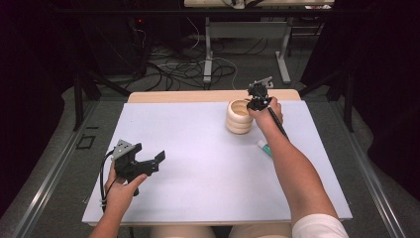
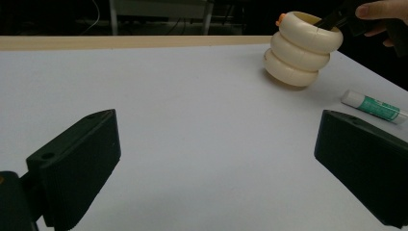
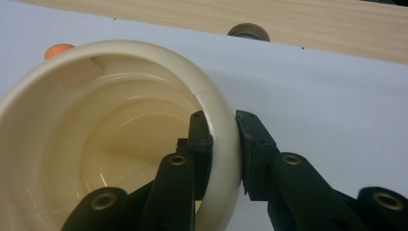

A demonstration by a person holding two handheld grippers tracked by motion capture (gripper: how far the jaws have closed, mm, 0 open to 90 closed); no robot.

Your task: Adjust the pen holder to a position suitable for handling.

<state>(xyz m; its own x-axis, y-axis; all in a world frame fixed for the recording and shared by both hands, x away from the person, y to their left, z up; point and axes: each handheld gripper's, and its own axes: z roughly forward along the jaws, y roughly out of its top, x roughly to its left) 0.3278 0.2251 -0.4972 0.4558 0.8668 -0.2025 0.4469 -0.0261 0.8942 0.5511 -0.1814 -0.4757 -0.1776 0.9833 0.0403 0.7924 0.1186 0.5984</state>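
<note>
Grip was on the rim of the cream ribbed cup (image 3: pixel 120 130), not the body: right gripper (image 3: pixel 222 144) had one jaw inside the mouth and one outside, pinching the wall between them. Made sense, since the stacked bulges look too wide and rounded for these jaws to span from the side, while the rim gives a thin edge to clamp. In the high view the right gripper (image 1: pixel 258 101) came down on the near-right side of the cup (image 1: pixel 238 117), hand angled over the top, so the cup could be lifted or dragged by that edge. Cup looked slightly tilted in the left gripper view (image 2: pixel 302 48), leaning toward the pinched side; my read is the one-sided hold was already levering it, so slip or tip was the risk.

Left gripper (image 1: pixel 149 162) sat well apart, low near the front-left of the white board (image 1: pixel 198 163), jaws spread wide with nothing between them. Looked parked: out of the way, camera aimed at the cup.

Glue stick (image 2: pixel 374 106) lay on the board just behind the right gripper, toward the person, beside the forearm and untouched. Small orange thing (image 3: pixel 57 49) peeked past the far rim of the cup; couldn't tell what it was
</note>
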